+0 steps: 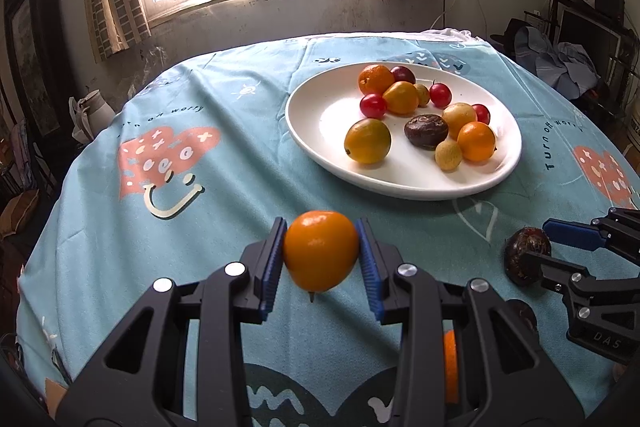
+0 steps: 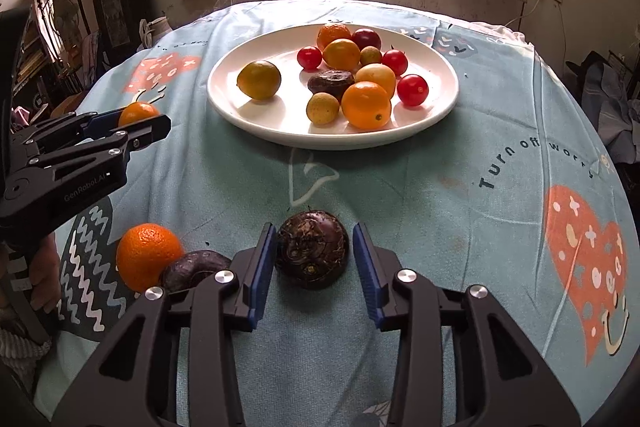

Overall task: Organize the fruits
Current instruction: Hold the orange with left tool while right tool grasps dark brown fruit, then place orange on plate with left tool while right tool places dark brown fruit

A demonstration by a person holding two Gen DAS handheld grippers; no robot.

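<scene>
My left gripper is shut on an orange citrus fruit and holds it above the blue tablecloth, short of the white plate. It also shows in the right wrist view. My right gripper is open around a dark wrinkled passion fruit that rests on the cloth, with a gap on its right side. The plate holds several fruits: oranges, yellow citrus, red cherry tomatoes and a dark passion fruit.
An orange and another dark passion fruit lie on the cloth left of my right gripper. The round table's cloth drops off at the edges. A wall with a window stands behind; clutter sits at both sides.
</scene>
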